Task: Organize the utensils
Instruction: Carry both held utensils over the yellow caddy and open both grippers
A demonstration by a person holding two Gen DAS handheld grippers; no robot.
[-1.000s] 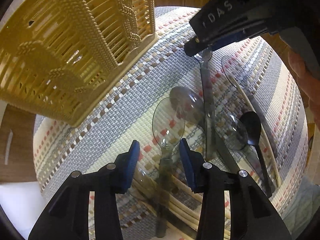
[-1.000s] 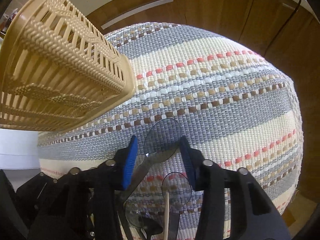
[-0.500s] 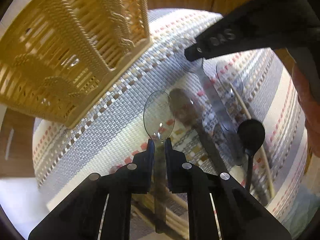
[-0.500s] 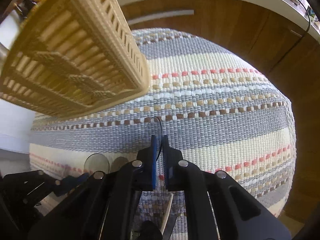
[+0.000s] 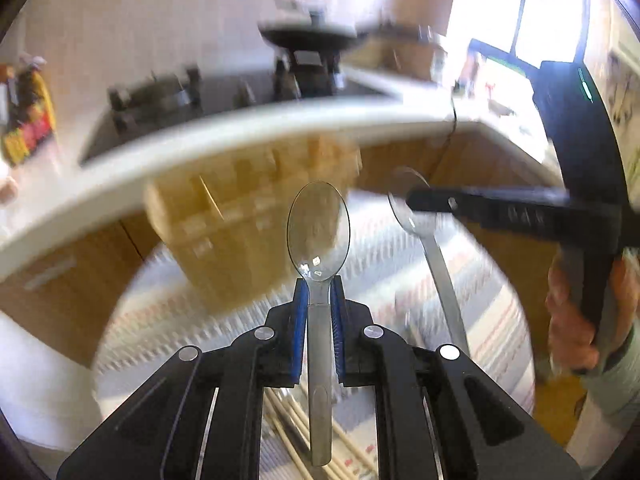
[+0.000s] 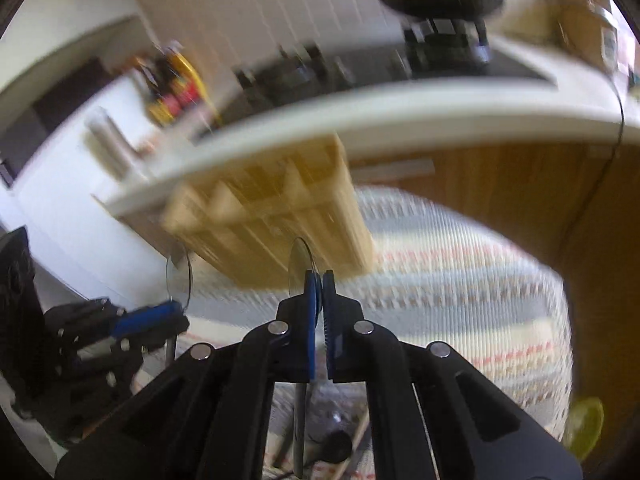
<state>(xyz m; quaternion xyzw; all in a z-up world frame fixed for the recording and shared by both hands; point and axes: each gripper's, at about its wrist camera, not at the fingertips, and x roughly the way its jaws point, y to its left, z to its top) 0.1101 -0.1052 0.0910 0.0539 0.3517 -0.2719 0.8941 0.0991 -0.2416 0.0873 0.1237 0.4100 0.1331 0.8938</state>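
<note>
My left gripper [image 5: 319, 292] is shut on the neck of a clear plastic spoon [image 5: 319, 232], bowl up, held in the air. My right gripper [image 6: 319, 286] is shut on a second clear plastic spoon [image 6: 299, 264], seen edge-on; it also shows in the left wrist view [image 5: 434, 248]. A tan slatted utensil basket [image 5: 248, 220] stands ahead on the striped woven mat [image 5: 400, 280]; in the right wrist view the basket [image 6: 276, 216] is just beyond the spoon tip. The left gripper [image 6: 152, 316] and its spoon [image 6: 179, 276] show at left there.
Wooden chopsticks [image 5: 320, 440] and a black spoon [image 6: 336, 444] lie on the mat below the grippers. A white counter edge [image 5: 240, 136] with a stove and pan runs behind the basket. Wooden cabinet fronts [image 6: 520, 184] lie beyond the mat. The view is motion-blurred.
Both grippers closed on a clear spoon each, then lifted them off the mat and tilted up, so the counter and kitchen now show behind the basket.
</note>
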